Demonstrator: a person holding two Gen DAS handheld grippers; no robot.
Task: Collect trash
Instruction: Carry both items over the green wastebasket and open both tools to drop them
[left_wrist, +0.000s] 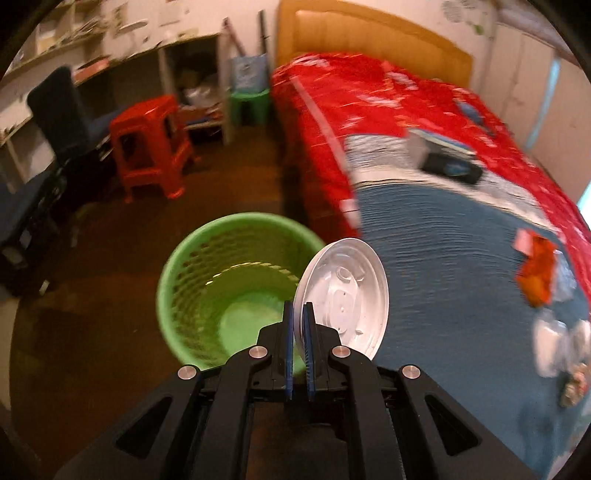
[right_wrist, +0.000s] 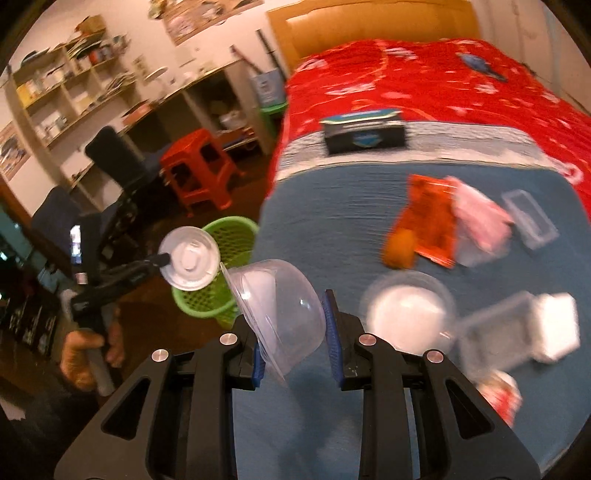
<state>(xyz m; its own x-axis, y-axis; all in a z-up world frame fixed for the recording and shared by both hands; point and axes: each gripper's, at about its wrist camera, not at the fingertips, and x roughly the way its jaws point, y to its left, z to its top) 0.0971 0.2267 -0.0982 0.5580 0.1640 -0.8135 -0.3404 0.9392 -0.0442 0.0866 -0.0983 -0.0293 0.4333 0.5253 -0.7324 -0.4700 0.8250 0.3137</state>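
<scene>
My left gripper (left_wrist: 299, 314) is shut on the rim of a white plastic lid (left_wrist: 345, 295), which stands on edge above the near right side of the green mesh basket (left_wrist: 207, 280) on the floor. In the right wrist view the same lid (right_wrist: 190, 258) hangs over the basket (right_wrist: 229, 236), with a person's hand (right_wrist: 83, 354) on the left gripper's handle. My right gripper (right_wrist: 291, 325) is shut on a clear plastic bowl (right_wrist: 280, 302), tilted on its side over the bed's blue blanket (right_wrist: 332, 221) near its left edge.
More trash lies on the blanket: an orange wrapper (right_wrist: 430, 218), a pink wrapper (right_wrist: 480, 218), a round white cup (right_wrist: 406, 314), clear trays (right_wrist: 532, 218) and a white box (right_wrist: 554, 325). A dark box (right_wrist: 364, 133) sits further up the bed. A red stool (left_wrist: 147, 147) and a chair (left_wrist: 55, 122) stand beyond the basket.
</scene>
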